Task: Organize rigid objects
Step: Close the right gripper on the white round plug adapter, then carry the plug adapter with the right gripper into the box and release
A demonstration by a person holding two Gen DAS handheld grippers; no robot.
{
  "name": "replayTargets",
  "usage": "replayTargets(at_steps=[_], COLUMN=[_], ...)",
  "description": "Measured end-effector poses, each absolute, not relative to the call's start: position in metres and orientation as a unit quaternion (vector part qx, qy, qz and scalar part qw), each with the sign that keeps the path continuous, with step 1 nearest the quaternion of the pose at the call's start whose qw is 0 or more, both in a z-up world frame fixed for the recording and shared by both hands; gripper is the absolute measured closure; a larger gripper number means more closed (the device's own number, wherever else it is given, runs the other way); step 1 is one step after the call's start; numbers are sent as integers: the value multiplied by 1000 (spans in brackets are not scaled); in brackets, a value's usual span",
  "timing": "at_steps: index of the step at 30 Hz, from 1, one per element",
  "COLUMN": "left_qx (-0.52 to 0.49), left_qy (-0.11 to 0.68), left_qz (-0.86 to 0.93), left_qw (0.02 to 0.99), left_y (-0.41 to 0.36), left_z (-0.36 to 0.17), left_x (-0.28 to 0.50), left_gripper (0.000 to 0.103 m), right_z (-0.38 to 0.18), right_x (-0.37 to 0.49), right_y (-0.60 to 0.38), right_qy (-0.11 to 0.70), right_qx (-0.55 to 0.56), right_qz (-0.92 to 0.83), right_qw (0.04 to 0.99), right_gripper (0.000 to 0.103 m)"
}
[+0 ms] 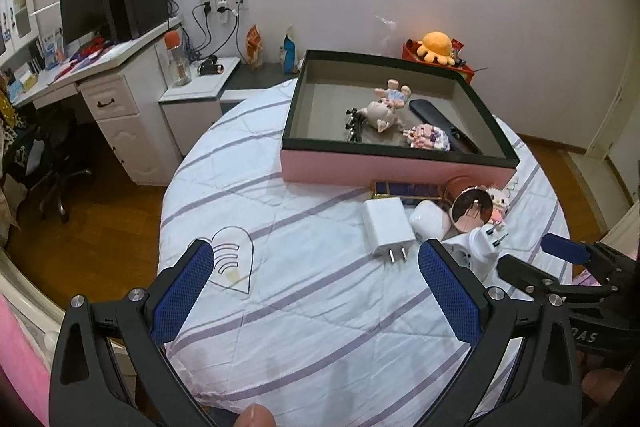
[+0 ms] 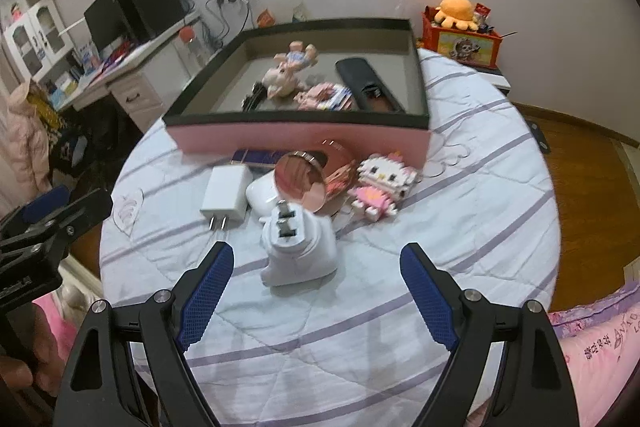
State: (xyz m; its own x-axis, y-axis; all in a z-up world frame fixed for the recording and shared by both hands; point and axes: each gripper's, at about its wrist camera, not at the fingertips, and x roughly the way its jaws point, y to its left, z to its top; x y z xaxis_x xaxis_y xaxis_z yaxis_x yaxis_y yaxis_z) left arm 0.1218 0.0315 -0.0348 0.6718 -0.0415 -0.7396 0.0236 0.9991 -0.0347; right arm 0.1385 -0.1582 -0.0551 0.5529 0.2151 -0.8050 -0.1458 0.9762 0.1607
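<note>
R gripper [image 2: 316, 293] is being held wide open, nothing between its blue pads [image 2: 208, 295], pointed down at the striped bed cover [image 2: 360, 327]. Just ahead of it a white plug adapter [image 2: 298, 247] is standing prongs up, not touched. L gripper [image 1: 316, 291] is likewise being held wide open & empty, over bare cover left of the pile; a thumb tip is seen at the bottom edge. Beyond the adapter, a flat white charger [image 2: 226, 193] is lying prongs toward the cams, w/ a white rounded case [image 2: 262, 193] just beside it. A rose-gold cup [image 2: 304, 183] is lying on its side, mouth facing the cams, touching the case. A pink block-built cat figure [image 2: 380, 187] is lying right of the cup. A dark blue flat item [image 2: 260, 159] is partly hidden behind the charger. Further back, a pink box w/ black rim [image 2: 304, 139] is being used as a tray: a pig toy [image 2: 282, 75], small doll [image 2: 298, 57], block figure [image 2: 324, 95] & black remote [image 2: 368, 83] are lying inside.
</note>
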Motion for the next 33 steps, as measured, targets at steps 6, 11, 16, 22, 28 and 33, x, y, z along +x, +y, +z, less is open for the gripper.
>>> replayTargets(at_steps=[6,11,16,22,28,33], left_qx=[-13,-18,-20,-19,-20,-16], left_qy=[412,417,422,427,427,421], left_qz=[-18,-18,-23,-22,-21,-21], left_qw=[911,909,906,904,904,907], left_y=[34,37,35,34,35,33], left_z=[-42,-47,-53,-57,-58,-54], left_x=[124,128,131,134,135,139], left_gripper=[0,0,0,0,0,0], right_z=[-72,-81,-93,-99,-91,-73], right_x=[147,154,160,162,155,151], right_y=[-147,-146,-142,-142,-147,-151], right_qy=[477,486,498,498,493,479], right_qx=[34,37,28,40,52,57], right_qz=[99,92,89,104,115,119], right_qw=[872,868,862,860,861,868], right_gripper=[16,17,42,52,53,53])
